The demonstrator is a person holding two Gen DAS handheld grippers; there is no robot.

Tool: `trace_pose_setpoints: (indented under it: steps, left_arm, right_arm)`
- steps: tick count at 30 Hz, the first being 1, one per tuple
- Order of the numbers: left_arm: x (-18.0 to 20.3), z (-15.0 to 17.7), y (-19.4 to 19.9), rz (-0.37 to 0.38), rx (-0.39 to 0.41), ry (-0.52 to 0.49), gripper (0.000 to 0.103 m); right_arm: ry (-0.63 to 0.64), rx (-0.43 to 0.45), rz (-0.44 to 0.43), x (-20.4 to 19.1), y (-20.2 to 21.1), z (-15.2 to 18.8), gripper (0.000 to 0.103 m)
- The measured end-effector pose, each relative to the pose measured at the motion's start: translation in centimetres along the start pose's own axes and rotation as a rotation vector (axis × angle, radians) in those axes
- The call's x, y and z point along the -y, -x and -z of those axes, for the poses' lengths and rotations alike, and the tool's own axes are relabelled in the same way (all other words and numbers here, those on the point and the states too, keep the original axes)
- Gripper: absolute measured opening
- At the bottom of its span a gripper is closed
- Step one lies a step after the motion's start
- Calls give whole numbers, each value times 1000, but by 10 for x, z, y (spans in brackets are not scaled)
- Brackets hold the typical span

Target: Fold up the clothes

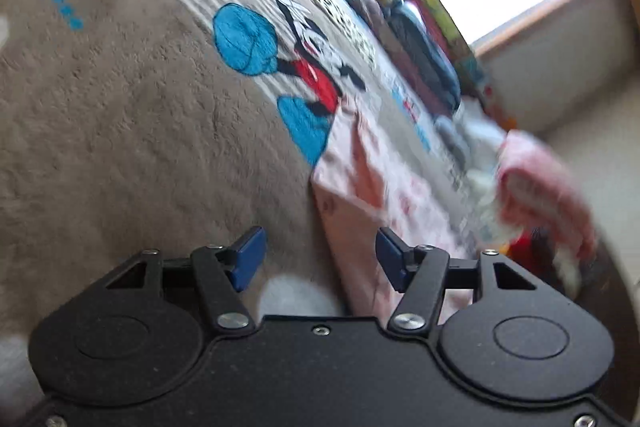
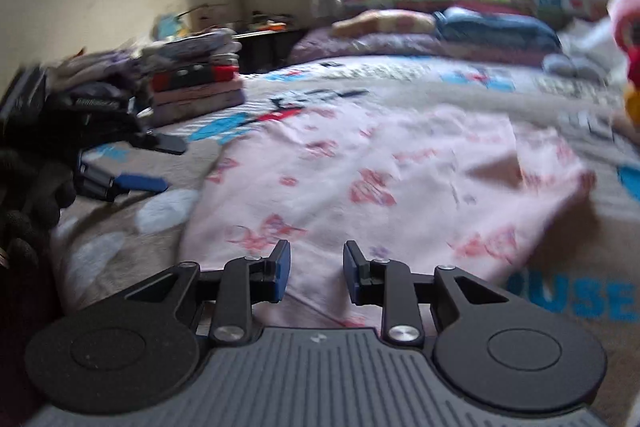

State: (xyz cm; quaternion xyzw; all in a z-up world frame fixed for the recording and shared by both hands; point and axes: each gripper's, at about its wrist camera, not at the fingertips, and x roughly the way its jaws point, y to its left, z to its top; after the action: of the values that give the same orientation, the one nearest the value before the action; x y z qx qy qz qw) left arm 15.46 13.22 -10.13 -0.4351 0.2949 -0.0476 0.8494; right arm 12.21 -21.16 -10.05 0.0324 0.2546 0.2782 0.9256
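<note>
While the soft pink printed garment (image 2: 380, 163) lies rumpled on the plush blanket (image 1: 120, 131), both grippers (image 1: 320, 259) (image 2: 316, 271) gape, empty.

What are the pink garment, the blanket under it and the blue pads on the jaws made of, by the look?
Pink printed garment: thin woven or knit cloth, probably cotton; matte, creased, lies limp.
Beige cartoon blanket: plush fleece, likely synthetic; nubby pile, no sheen.
Blue pads: matte rubber or soft plastic, I'd guess; smooth, flat faces on black rigid plastic links. Motion blur limits certainty.
</note>
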Motion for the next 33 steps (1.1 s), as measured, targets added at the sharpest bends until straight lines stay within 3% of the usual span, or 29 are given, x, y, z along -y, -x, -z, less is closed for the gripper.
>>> trace_pose_setpoints:
  steps: [4,9,11,13,15,18,22,26,30,33]
  left_arm:
    - [3,-18,-23,33,-2,55,60]
    - [11,-25,-47,103,-30,132,60]
    - [14,-23,-50,93,-13,124,60]
    - [22,-19,-50,68,12,69,53]
    - [44,-14,-51,57,21,-51,32]
    - [81,-2,-57,18,29,-247,17]
    - [128,21,-74,-18,-8,-488,17]
    - [152,50,-98,-50,-97,-666,17]
    - [151,68,-126,-96,-204,-744,17]
    - [156,65,-111,-23,-217,-746,20]
  right_arm:
    - [-111,0,-76,17,-5,3,40]
    - [-153,0,-129,24,-10,4,40]
    - [-170,-1,-141,26,-10,3,40]
    - [-183,-2,-149,28,-11,3,40]
    - [-189,-4,-153,29,-12,3,40]
    - [-197,-9,-156,30,-13,2,40]
    - [-209,-16,-158,31,-13,0,40]
    - [-228,-26,-170,33,-14,-1,40]
    - [-235,-39,-185,34,-15,-2,43]
    - [-226,-47,-186,32,-16,-3,44]
